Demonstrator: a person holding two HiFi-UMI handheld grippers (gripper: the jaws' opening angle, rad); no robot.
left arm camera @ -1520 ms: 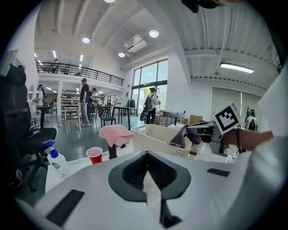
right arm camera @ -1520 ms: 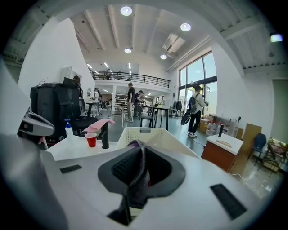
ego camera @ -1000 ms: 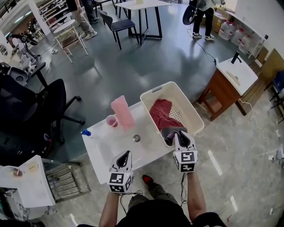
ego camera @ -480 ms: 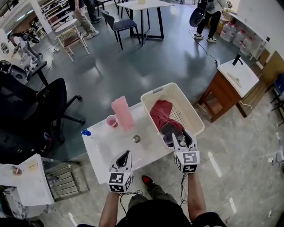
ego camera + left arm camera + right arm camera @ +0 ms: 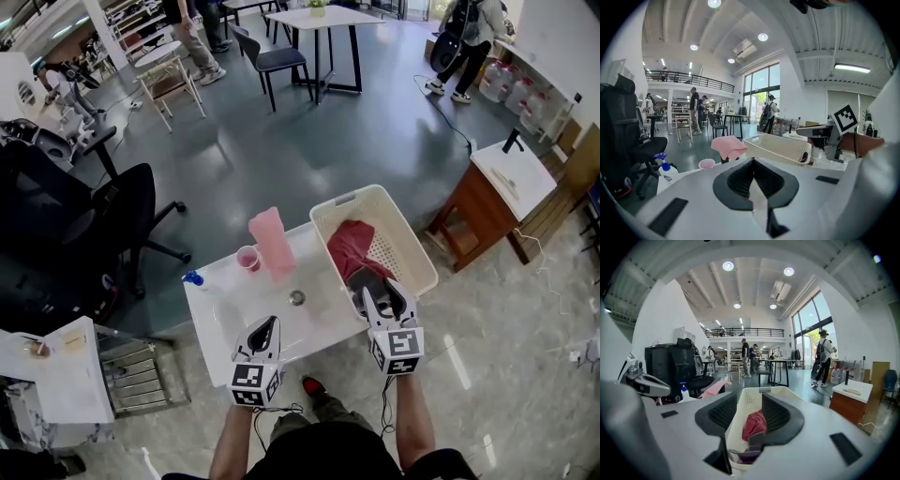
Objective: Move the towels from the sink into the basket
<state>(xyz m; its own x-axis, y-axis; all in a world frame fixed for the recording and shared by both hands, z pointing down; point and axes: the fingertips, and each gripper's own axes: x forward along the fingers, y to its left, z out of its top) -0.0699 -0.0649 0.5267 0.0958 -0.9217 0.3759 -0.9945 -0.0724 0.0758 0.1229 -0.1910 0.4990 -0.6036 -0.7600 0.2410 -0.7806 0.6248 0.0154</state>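
Observation:
A white basket (image 5: 412, 246) stands at the right end of the white sink (image 5: 239, 314). A red towel (image 5: 349, 247) lies in the basket, and a dark grey towel (image 5: 366, 277) lies at its near end. My right gripper (image 5: 382, 296) hangs open just above the grey towel, apart from it. In the right gripper view the basket (image 5: 751, 394), red towel (image 5: 754, 423) and grey towel (image 5: 755, 438) show between the jaws of the right gripper (image 5: 750, 414). A pink towel (image 5: 271, 241) is draped upright behind the drain (image 5: 297, 298). My left gripper (image 5: 266, 327) is shut and empty over the sink's near edge.
A pink cup (image 5: 248, 258) and a blue-capped bottle (image 5: 192, 278) stand on the sink's left part. A black office chair (image 5: 84, 220) is to the left, a wooden cabinet (image 5: 487, 192) to the right, a white cart (image 5: 61, 375) at near left. People stand far back.
My right gripper opened and let go of the grey towel, which now lies in the basket's near end. The left gripper stayed where it was.

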